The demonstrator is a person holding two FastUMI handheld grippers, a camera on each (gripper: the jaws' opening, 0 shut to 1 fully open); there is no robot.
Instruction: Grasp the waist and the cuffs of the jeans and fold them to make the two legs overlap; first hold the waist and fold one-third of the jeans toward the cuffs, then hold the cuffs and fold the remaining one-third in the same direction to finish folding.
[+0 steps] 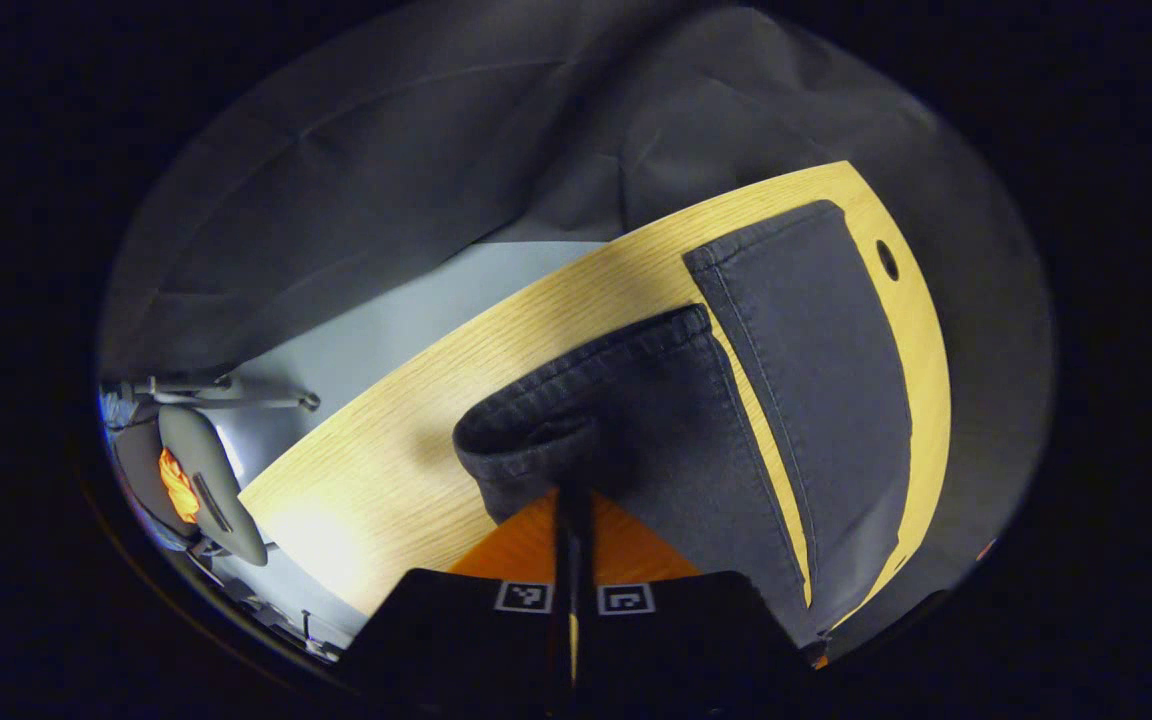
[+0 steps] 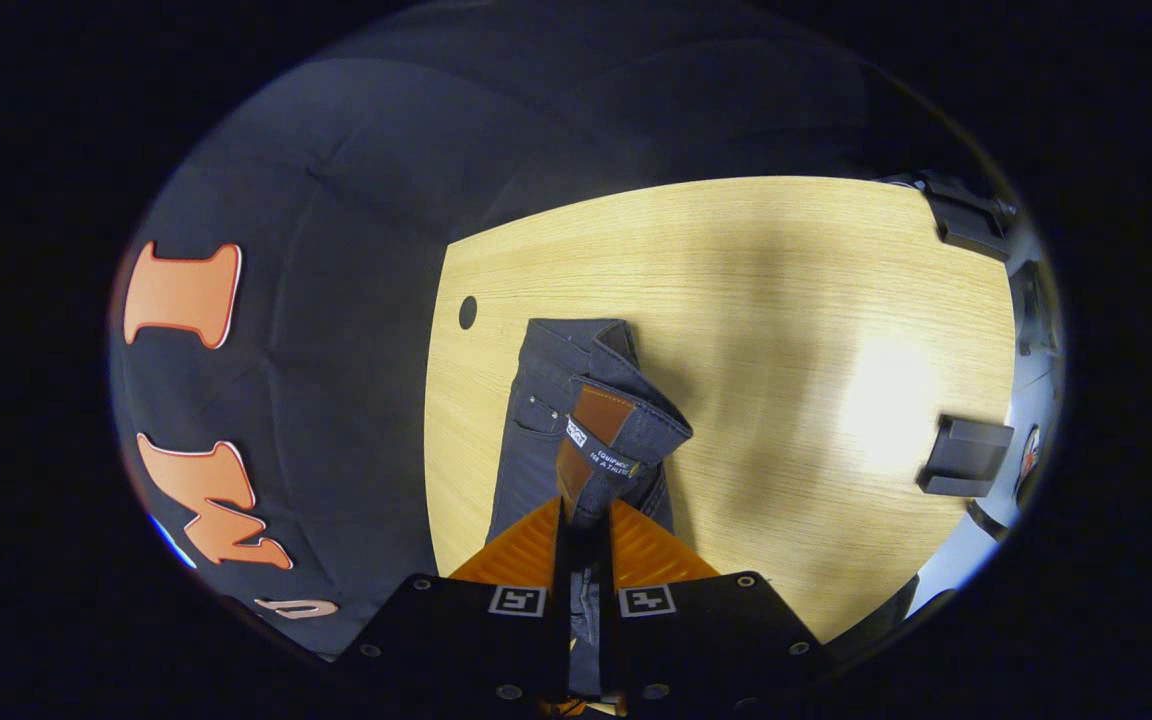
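Left gripper view has the left gripper [image 1: 573, 520] with its orange fingers [image 1: 526, 550] drawn nearly together, pinching the hem of one cuff [image 1: 576, 410] of the jeans [image 1: 816, 380]. That leg is lifted off the table [image 1: 536, 320] and bunched at the grip, while the other leg [image 1: 816, 330] lies flat beside it on the wood, its hem pointing toward the far edge near a small round hole [image 1: 887, 260].

In the right gripper view the right gripper [image 2: 583, 530] also has its fingers [image 2: 526, 555] closed to a narrow slot, with the waist [image 2: 616, 430] clamped between them; the waistband is turned over so its brown patch [image 2: 601, 412] and a small white label show. Below it the rest of the garment runs flat toward the table's far edge.

This looks like the first step, bringing one leg over the other. To do it well, I would carry both held ends across at the same height and pace, keeping the cloth lightly taut between them so the lifted leg does not sag or twist. Land the cuff hem square on the resting hem and the waist edge on its matching half, then let go only once the seams line up.
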